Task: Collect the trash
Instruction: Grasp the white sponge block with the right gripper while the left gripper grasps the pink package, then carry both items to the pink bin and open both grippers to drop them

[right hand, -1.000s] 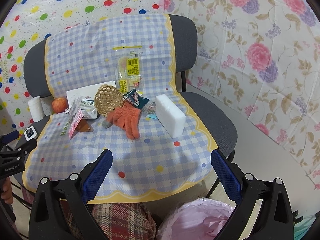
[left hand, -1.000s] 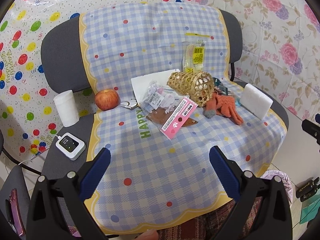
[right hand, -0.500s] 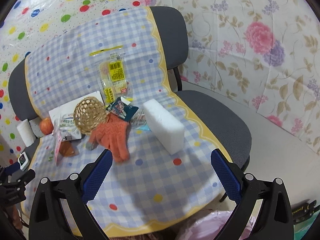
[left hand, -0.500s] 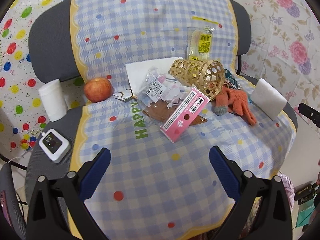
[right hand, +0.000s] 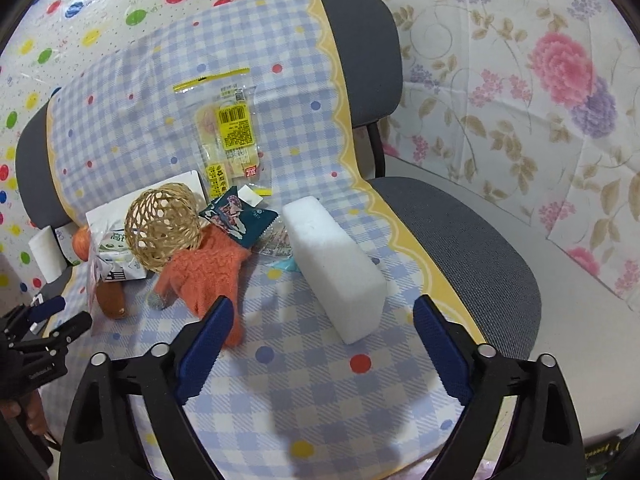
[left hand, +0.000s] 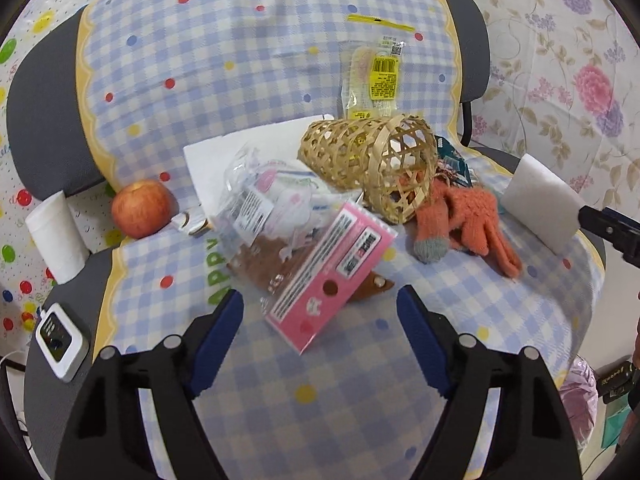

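My left gripper [left hand: 320, 296] hovers low over the checked cloth [left hand: 344, 392], its jaws closing around the near end of a pink packet [left hand: 332, 268] without the pads pressing on it. Behind the packet lie a crumpled clear pack [left hand: 264, 200], a yellow-labelled wrapper [left hand: 374, 76] and a dark teal wrapper [left hand: 452, 156]. My right gripper [right hand: 323, 304] is closing too. The near end of a white foam block [right hand: 332, 264] sits between its fingers, untouched. The teal wrapper [right hand: 240, 220] lies just left of the block.
A tipped bamboo basket [left hand: 372, 160], an orange glove [left hand: 464, 216], an apple [left hand: 140, 208] and a brown leather piece [left hand: 272, 268] share the seat. A paper roll [left hand: 56, 236] and a white device [left hand: 60, 340] sit at the left. A pink bag [left hand: 576, 396] hangs low right.
Both grippers have come forward and down toward the seat, so the clutter looks larger. Both pairs of fingers now stand closer together than before.
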